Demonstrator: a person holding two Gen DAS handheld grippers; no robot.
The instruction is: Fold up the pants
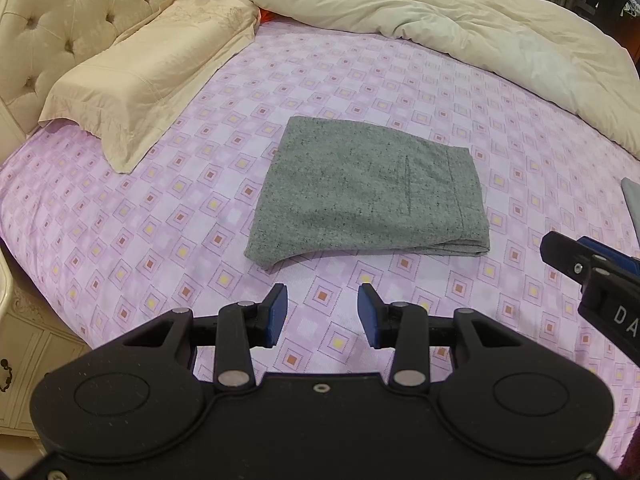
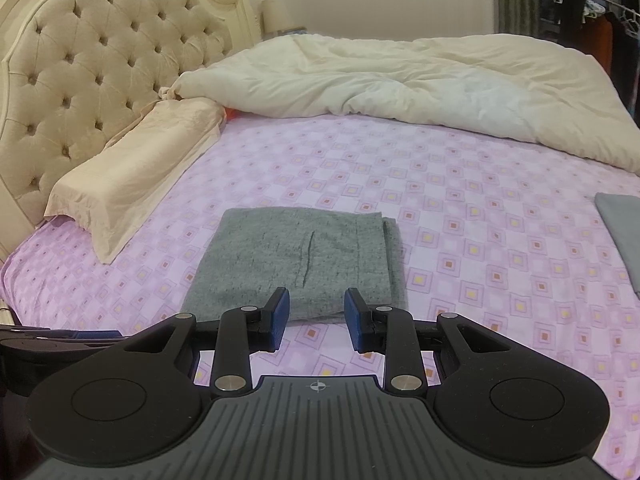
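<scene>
The grey speckled pants (image 1: 368, 192) lie folded into a compact rectangle on the pink patterned bed sheet (image 1: 160, 220). They also show in the right wrist view (image 2: 296, 264). My left gripper (image 1: 322, 312) is open and empty, held above the sheet a little short of the pants' near edge. My right gripper (image 2: 316, 316) is open and empty, just in front of the pants' near edge. The right gripper also shows at the right edge of the left wrist view (image 1: 592, 268).
A cream pillow (image 1: 148, 76) lies at the left against the tufted headboard (image 1: 60, 20). A rumpled cream duvet (image 1: 440, 12) covers the far side of the bed. Another grey garment (image 2: 620, 228) lies at the right. A nightstand (image 1: 24, 344) stands at the lower left.
</scene>
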